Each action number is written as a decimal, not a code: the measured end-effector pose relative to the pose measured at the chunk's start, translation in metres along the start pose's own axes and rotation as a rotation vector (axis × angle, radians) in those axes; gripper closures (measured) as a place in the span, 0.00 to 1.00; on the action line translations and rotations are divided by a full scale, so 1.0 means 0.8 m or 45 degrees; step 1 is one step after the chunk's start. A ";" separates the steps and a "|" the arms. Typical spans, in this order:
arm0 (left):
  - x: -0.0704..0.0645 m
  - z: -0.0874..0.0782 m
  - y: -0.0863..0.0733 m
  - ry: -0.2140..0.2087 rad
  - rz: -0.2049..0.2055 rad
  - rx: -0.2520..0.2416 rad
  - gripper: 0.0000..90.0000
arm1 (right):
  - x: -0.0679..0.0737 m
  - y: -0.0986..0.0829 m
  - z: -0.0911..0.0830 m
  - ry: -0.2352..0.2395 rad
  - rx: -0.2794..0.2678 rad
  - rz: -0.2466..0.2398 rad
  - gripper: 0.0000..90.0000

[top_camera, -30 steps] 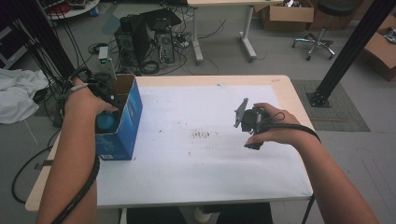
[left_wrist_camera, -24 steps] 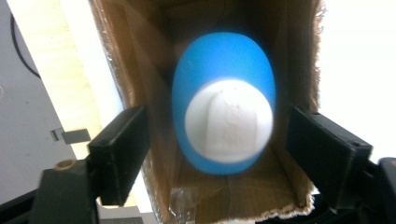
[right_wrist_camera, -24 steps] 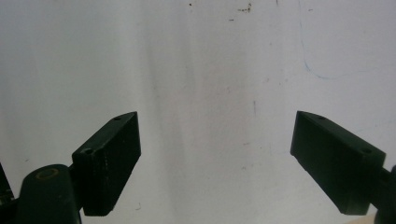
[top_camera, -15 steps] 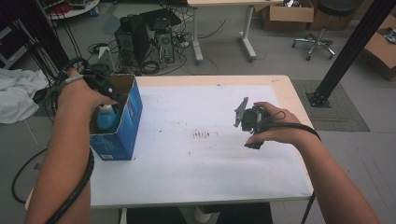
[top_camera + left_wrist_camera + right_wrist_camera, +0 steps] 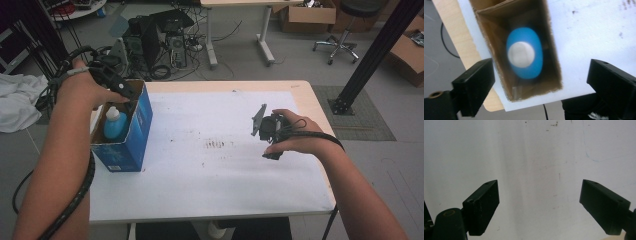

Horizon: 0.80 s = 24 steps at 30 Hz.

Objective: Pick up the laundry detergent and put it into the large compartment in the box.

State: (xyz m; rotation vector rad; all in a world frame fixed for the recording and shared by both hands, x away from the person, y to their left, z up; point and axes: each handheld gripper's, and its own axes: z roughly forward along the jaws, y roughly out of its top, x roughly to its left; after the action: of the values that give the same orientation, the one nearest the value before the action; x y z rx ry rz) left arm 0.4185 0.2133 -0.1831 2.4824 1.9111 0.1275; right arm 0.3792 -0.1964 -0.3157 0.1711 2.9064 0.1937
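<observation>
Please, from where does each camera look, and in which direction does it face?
High view: above the person's side, facing forward and down on the table; both forearms show.
Left gripper view: rides the left gripper, looking down into the blue box at the blue bottle; both also show in the high view.
Right gripper view: rides the right gripper, facing the white sheet.

White sheet (image 5: 215,165) covers the table (image 5: 305,95); computer towers (image 5: 155,40), perhaps cardboard boxes (image 5: 305,15), beyond.
</observation>
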 end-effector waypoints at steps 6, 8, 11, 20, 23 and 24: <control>-0.006 -0.010 0.001 0.015 0.034 -0.010 0.07 | 0.000 -0.002 -0.002 -0.007 -0.016 0.002 0.18; -0.008 -0.013 0.001 0.022 0.051 -0.009 0.06 | 0.000 -0.002 -0.003 -0.008 -0.016 0.006 0.18; -0.012 -0.017 0.000 0.025 0.071 -0.020 0.04 | 0.001 -0.003 -0.004 -0.006 -0.009 0.009 0.18; -0.025 -0.027 -0.002 0.031 0.178 -0.074 0.00 | 0.001 -0.003 -0.007 -0.006 -0.007 0.004 0.18; -0.033 -0.028 0.000 0.010 0.263 -0.093 0.00 | 0.000 -0.003 -0.008 -0.006 -0.006 0.006 0.18; -0.041 -0.028 0.001 0.001 0.350 -0.109 0.00 | 0.000 -0.003 -0.009 -0.006 -0.004 0.007 0.18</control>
State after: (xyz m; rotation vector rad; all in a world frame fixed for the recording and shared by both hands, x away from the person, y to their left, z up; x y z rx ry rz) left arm 0.4093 0.1805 -0.1624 2.6713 1.5192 0.2066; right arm 0.3776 -0.2000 -0.3091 0.1784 2.9012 0.1978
